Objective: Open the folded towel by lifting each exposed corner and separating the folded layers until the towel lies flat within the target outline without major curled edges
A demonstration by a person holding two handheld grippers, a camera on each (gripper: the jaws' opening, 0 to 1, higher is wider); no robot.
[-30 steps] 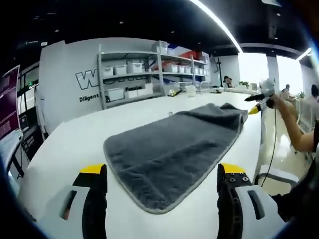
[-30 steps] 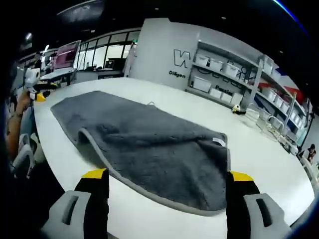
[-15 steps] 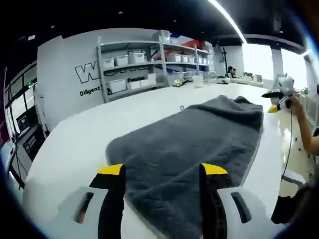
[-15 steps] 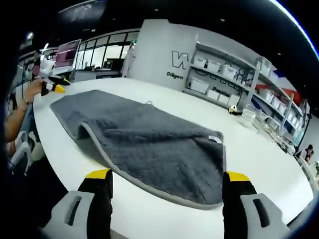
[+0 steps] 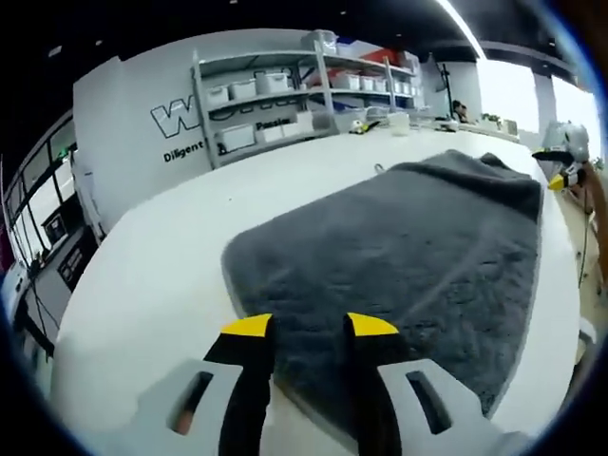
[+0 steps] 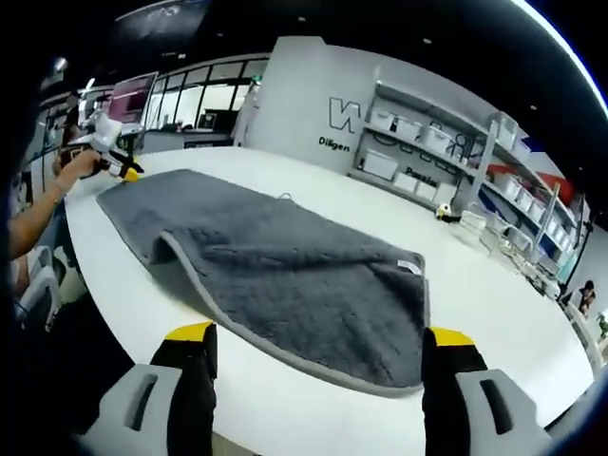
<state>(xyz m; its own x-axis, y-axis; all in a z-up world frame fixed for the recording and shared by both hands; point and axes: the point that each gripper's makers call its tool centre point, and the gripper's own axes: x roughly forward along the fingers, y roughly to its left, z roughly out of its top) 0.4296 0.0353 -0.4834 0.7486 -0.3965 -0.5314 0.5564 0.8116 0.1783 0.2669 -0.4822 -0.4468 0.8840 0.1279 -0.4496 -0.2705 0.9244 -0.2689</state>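
**Spotter:** So, where do we stand?

**Me:** My left gripper (image 5: 309, 325) sits at the bottom centre of the left gripper view, jaws drawn close with a narrow gap, and the near edge of the towel (image 5: 399, 256) runs right between the tips. I can't tell whether they actually bite the cloth or just straddle it. My right gripper (image 6: 321, 333) is spread wide at the bottom of the right gripper view, touching nothing, with the towel's folded end just ahead on the white table (image 6: 494, 304).

**Spotter:** What worries you?

**Me:** Two things. If the left jaws pinch every layer instead of the top one, lifting drags the whole towel across the table rather than opening it. And I see no outline marked on the table, so a slide could take it off target without my noticing.

**Spotter:** Anything on the right side?

**Me:** A ridge curls up along the long edge at mid-left of the right gripper view. Pulling hard from the far end could roll that edge under. The label (image 6: 409, 267) marks the corner I'd take there, and a shallow grab may slip off the thick pile.
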